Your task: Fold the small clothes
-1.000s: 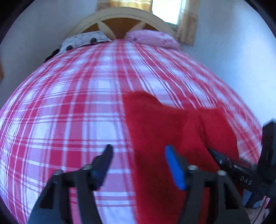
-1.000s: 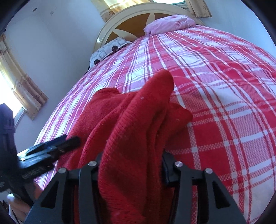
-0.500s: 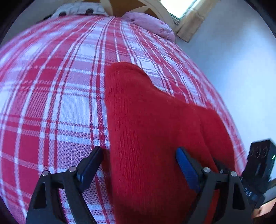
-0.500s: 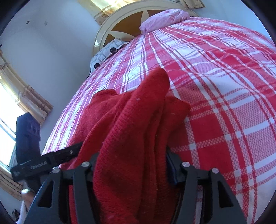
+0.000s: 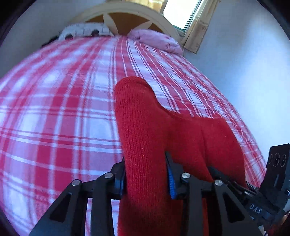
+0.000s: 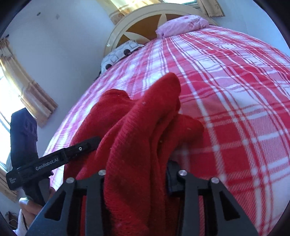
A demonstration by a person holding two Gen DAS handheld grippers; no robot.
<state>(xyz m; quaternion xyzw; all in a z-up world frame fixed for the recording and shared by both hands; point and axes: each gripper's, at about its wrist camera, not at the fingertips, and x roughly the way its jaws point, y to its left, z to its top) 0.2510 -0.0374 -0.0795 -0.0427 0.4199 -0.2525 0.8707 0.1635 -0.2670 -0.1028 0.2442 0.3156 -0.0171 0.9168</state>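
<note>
A red knitted garment (image 5: 155, 127) lies at the near edge of the bed and stretches away across the plaid cover. My left gripper (image 5: 145, 178) is shut on its left part, with fabric bunched between the fingers. My right gripper (image 6: 136, 179) is shut on the right part of the same garment (image 6: 137, 127), which bunches up in folds over the fingers. Each gripper shows in the other's view: the right one (image 5: 261, 199) at lower right, the left one (image 6: 54, 159) at lower left.
The bed has a red and white plaid cover (image 5: 63, 109). A pink pillow (image 5: 155, 40) and a white spotted pillow (image 5: 81, 31) lie by the cream headboard (image 5: 126, 10). Curtained windows (image 6: 27, 90) flank the bed. White walls stand close on both sides.
My left gripper moved onto the garment's left part and closed on it; a second ago it was open. My right gripper stays shut on the garment.
</note>
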